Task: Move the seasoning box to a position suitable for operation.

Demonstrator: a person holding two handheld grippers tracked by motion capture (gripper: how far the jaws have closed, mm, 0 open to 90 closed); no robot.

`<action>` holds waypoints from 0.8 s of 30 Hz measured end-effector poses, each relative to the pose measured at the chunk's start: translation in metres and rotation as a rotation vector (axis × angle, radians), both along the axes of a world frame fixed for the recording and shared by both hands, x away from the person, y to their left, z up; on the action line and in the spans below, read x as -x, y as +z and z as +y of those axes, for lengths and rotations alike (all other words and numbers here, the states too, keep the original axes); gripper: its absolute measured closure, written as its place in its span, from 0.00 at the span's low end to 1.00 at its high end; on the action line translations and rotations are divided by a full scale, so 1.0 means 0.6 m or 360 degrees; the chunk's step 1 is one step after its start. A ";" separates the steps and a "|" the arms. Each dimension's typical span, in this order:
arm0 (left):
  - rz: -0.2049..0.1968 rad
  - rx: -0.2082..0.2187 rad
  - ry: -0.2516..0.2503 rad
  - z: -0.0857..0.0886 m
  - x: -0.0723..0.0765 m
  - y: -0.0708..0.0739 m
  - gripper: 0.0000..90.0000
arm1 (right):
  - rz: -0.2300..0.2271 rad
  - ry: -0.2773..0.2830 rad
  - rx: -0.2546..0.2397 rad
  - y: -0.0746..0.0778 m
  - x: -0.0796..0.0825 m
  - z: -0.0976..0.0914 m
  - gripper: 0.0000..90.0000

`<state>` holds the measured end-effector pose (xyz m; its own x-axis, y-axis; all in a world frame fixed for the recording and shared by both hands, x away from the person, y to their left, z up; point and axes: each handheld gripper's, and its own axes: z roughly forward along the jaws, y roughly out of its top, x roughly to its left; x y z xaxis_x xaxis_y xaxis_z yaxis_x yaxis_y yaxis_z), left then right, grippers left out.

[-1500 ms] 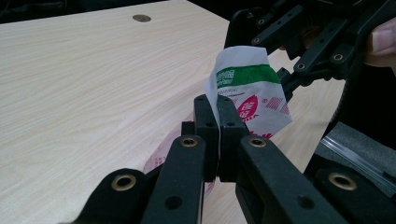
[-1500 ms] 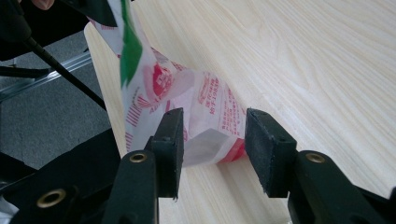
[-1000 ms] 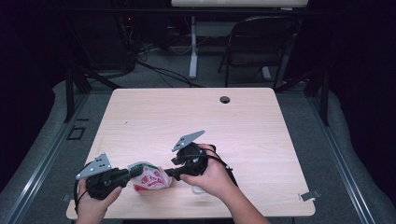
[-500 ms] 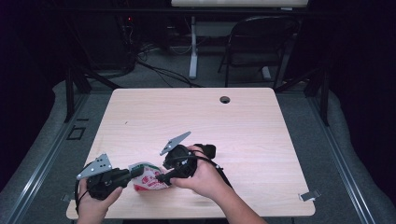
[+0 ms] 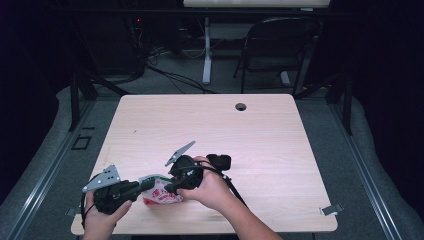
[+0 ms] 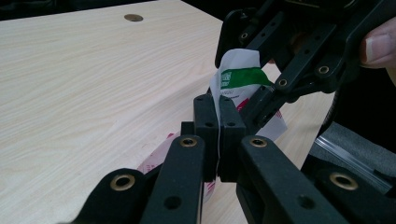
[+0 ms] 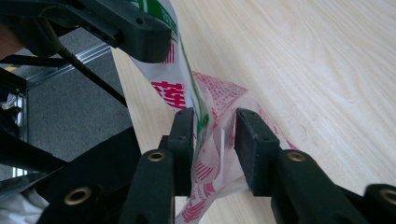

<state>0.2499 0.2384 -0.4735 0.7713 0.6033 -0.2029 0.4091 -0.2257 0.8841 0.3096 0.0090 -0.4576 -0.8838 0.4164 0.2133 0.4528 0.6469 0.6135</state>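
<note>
White-red-green packet (image 5: 159,192) near table's front edge, top edge upright, crumpled.

Recording lab, dim and bare.

Pale wooden table (image 5: 280,150) with a cable hole (image 5: 241,106) standing alone on grey carpet; behind the table, an empty black chair (image 5: 280,50), loose cables (image 5: 170,75) across the floor, dark equipment racks (one small red light glowing); metal rails (image 5: 40,175) flanking the table.

The right gripper (image 7: 214,140) had just been closing around the red-printed packet (image 7: 210,112); its pads seemingly hadn't fully pinched it above the table (image 7: 303,60).
</note>
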 end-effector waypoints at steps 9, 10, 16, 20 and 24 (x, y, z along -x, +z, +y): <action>0.0008 -0.0012 -0.0011 -0.006 0.000 -0.002 0.98 | -0.0037 -0.0005 0.0037 -0.003 0.005 0.001 0.94; 0.0008 -0.0012 -0.0011 -0.006 0.000 -0.002 0.98 | -0.0037 -0.0005 0.0037 -0.003 0.005 0.001 0.94; 0.0009 -0.0018 0.0014 -0.006 -0.002 -0.005 0.93 | -0.0072 -0.0001 0.0042 -0.006 0.006 0.001 0.99; 0.0009 -0.0026 0.0015 -0.006 -0.002 -0.006 0.90 | -0.0069 -0.0001 0.0045 -0.006 0.006 0.000 1.00; 0.0004 -0.0034 0.0028 -0.006 -0.003 -0.008 0.86 | -0.0052 -0.0017 0.0025 -0.007 0.006 0.000 1.00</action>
